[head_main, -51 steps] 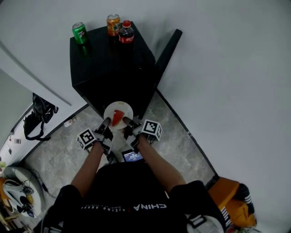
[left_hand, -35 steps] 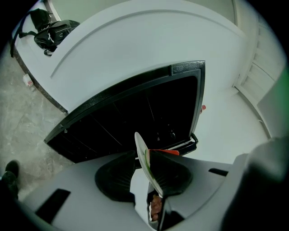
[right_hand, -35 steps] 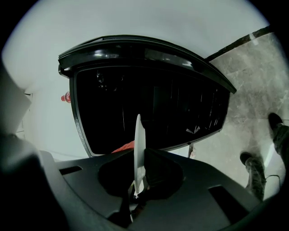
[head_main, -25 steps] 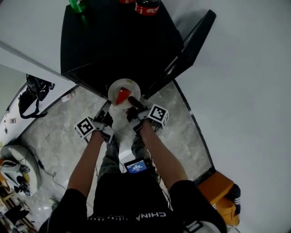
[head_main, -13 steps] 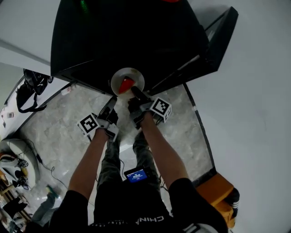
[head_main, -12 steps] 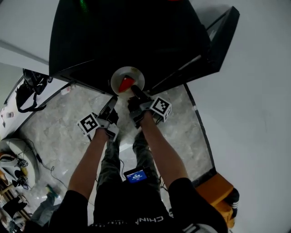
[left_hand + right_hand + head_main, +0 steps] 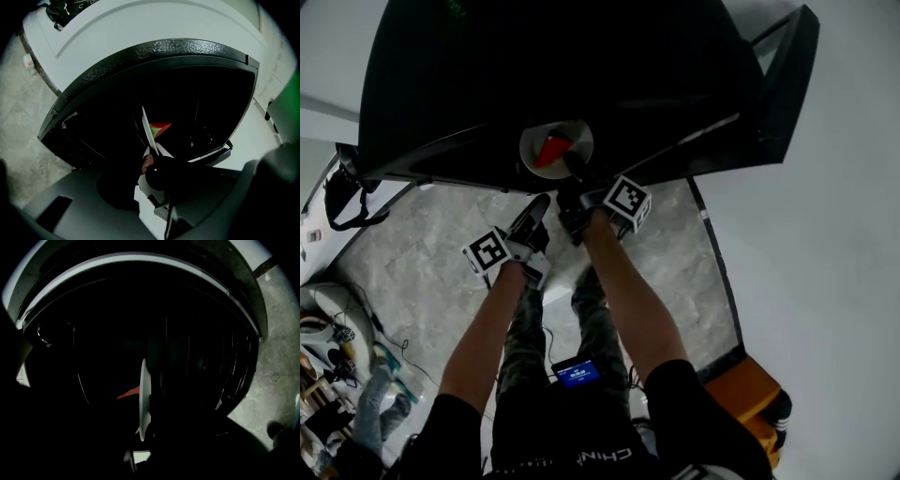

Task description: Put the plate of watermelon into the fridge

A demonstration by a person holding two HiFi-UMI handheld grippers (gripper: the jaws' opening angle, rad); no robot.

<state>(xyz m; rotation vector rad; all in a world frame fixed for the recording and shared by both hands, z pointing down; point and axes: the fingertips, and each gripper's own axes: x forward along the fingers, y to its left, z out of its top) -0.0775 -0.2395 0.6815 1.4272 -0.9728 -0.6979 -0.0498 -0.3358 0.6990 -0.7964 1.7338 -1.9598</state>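
Note:
A white plate (image 7: 534,142) carries a red watermelon wedge (image 7: 553,150) at the mouth of the black fridge (image 7: 581,56), whose door (image 7: 787,84) stands open to the right. My right gripper (image 7: 572,171) is shut on the plate's near rim. In the right gripper view the plate (image 7: 143,390) is edge-on, with the wedge (image 7: 130,393) on its left, in front of the dark inside. My left gripper (image 7: 536,211) hangs back, below and left of the plate, open and holding nothing. The left gripper view has the plate (image 7: 148,131), the wedge (image 7: 160,128) and the right gripper (image 7: 161,171) ahead.
Wire shelves (image 7: 197,366) line the dark fridge inside. A black bag (image 7: 337,202) lies on the marble floor (image 7: 422,234) at the left, near white gear (image 7: 319,337). An orange thing (image 7: 750,384) sits by the wall at the lower right.
The plate has moved forward from the open floor to the fridge's opening, carried by the right gripper. The left gripper has come off the plate's rim and stays behind.

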